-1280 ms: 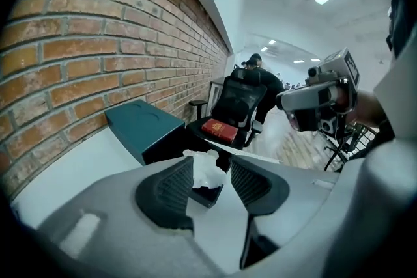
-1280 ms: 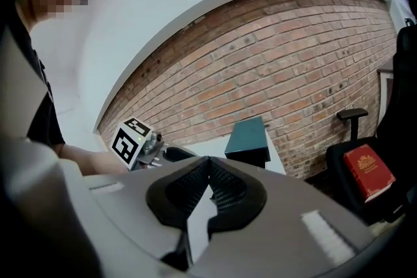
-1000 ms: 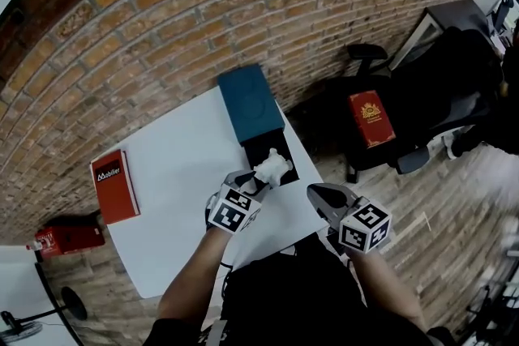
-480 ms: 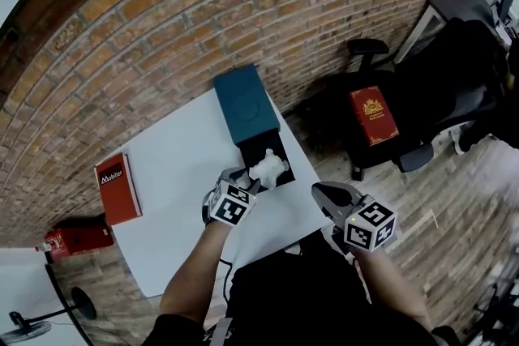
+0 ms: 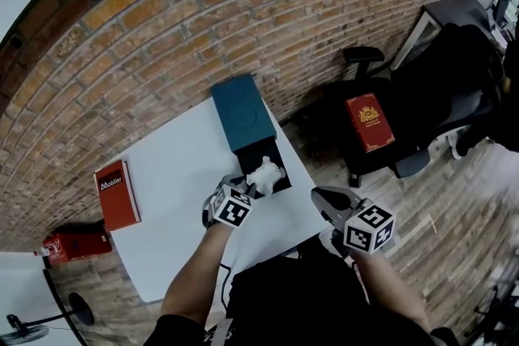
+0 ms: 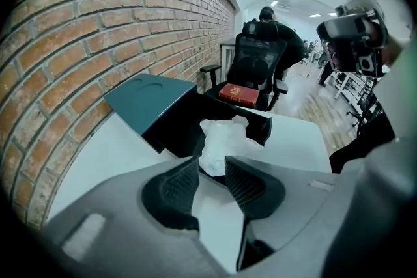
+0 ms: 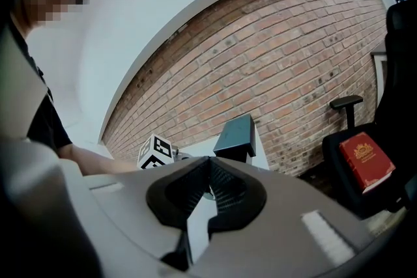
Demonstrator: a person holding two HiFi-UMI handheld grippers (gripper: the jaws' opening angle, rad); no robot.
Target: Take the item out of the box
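Observation:
A box stands at the far right corner of the white table (image 5: pixel 174 174), its teal lid (image 5: pixel 242 111) swung open toward the brick wall and its black tray (image 5: pixel 276 158) facing me. A crumpled white item (image 5: pixel 264 173) sits in the tray. My left gripper (image 5: pixel 250 189) points steeply down at it. In the left gripper view the item (image 6: pixel 223 138) bulges just past the jaws, which have just been closing; my left gripper (image 6: pixel 212 169) pinches its near end. My right gripper (image 5: pixel 318 194) hovers off the table's right edge, shut on nothing (image 7: pixel 209 169).
A red book (image 5: pixel 116 194) lies near the table's left edge. Another red book (image 5: pixel 370 122) rests on a black office chair (image 5: pixel 422 105) to the right, over wooden floor. The brick wall (image 5: pixel 162 28) runs right behind the table. A red object (image 5: pixel 73 243) lies on the floor at left.
My left gripper has dipped lower toward the box and drawn in on the white item. The right gripper has stayed almost where it was.

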